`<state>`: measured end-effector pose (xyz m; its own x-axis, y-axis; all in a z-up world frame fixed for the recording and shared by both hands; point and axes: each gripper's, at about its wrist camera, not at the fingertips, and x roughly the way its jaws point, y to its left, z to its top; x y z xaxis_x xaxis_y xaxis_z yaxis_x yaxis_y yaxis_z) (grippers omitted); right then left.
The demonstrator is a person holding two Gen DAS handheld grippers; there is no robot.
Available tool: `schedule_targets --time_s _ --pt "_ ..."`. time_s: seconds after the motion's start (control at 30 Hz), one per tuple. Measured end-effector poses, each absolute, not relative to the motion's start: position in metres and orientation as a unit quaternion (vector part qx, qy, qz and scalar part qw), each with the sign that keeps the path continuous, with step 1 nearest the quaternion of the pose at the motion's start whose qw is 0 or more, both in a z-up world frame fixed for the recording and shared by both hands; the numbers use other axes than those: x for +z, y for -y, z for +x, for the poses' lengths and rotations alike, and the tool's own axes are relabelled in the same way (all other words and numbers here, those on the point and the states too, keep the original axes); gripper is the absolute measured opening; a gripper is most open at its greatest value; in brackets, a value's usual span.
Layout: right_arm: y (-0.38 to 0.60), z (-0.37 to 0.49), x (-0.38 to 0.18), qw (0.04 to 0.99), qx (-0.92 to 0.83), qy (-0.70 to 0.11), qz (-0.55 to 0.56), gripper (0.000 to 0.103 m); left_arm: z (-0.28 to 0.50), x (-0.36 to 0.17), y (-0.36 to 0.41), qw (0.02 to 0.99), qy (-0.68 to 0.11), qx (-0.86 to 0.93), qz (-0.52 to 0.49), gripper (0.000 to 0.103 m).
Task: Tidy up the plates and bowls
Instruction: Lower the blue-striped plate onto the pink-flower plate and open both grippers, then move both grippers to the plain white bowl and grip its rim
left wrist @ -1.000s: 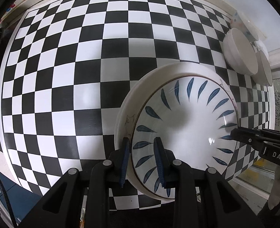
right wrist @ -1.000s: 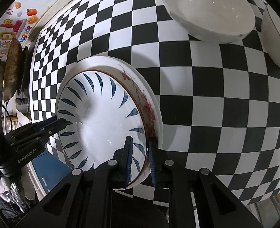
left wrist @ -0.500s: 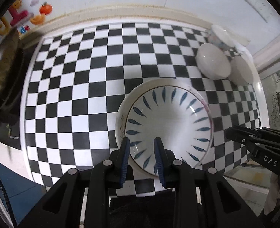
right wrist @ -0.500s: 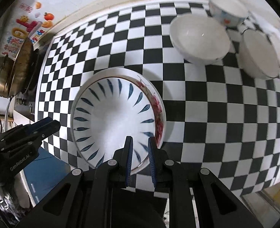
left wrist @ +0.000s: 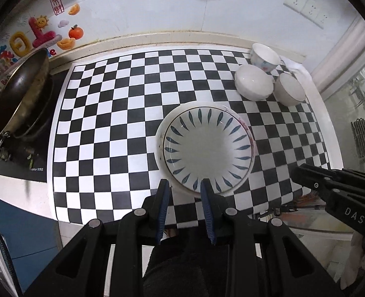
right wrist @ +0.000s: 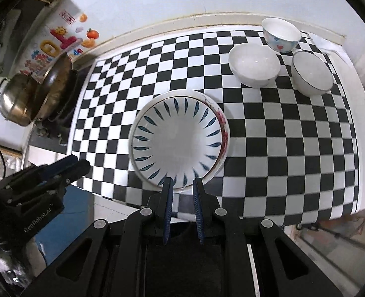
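A blue-leaf plate lies stacked on a white plate with red flowers near the front of the checkered counter. Three bowls stand at the back right: a plain white bowl, a dark-rimmed bowl and a patterned bowl. My left gripper is open and empty, raised above and behind the plates' near edge. My right gripper is open and empty, likewise raised. Each gripper shows in the other's view.
A wok and a steel pot sit on the stove at the left. The checkered mat ends at the counter's front edge. A tiled wall with stickers and sockets is behind.
Both grippers have pulled up and back from the stacked plates, which rest on the counter. A second ago the fingers straddled the plate rims; now they hold nothing.
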<state>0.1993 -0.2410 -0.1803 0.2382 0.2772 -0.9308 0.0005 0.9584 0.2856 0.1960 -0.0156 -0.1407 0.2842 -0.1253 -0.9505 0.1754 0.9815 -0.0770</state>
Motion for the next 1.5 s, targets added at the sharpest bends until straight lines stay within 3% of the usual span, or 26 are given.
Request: schedule_targets --time_s 0.13,0.3,0.5,0.67,0.93,1.27,1.5 --pt "0.241 0.183 -0.165 0.789 0.074 -0.6 0.11 0.02 0.182 -0.132 0.015 0.805 -0.586 -0.084 0.029 0.027" --pt "0.235 0.165 -0.151 0.798 0.066 -0.592 0.094 0.049 0.169 -0.123 0.014 0.813 -0.576 -0.079 0.026 0.031" --pt "0.235 0.152 -0.141 0.803 0.061 -0.585 0.094 0.068 0.16 -0.116 0.015 0.816 -0.573 -0.081 0.023 0.036" --pt "0.242 0.15 -0.133 0.809 0.064 -0.576 0.097 0.075 0.16 -0.108 0.024 0.823 -0.563 -0.074 0.026 0.036" --pt "0.289 0.175 -0.135 0.814 0.074 -0.558 0.144 0.075 0.187 -0.107 0.056 0.822 -0.565 -0.067 0.021 0.036" --pt "0.411 0.276 -0.183 0.783 0.074 -0.581 0.208 0.075 0.311 -0.158 0.137 0.774 -0.624 -0.091 -0.056 0.036" --pt "0.432 0.378 -0.244 0.75 0.094 -0.615 0.224 0.058 0.414 -0.229 0.17 0.738 -0.668 -0.064 -0.064 0.036"
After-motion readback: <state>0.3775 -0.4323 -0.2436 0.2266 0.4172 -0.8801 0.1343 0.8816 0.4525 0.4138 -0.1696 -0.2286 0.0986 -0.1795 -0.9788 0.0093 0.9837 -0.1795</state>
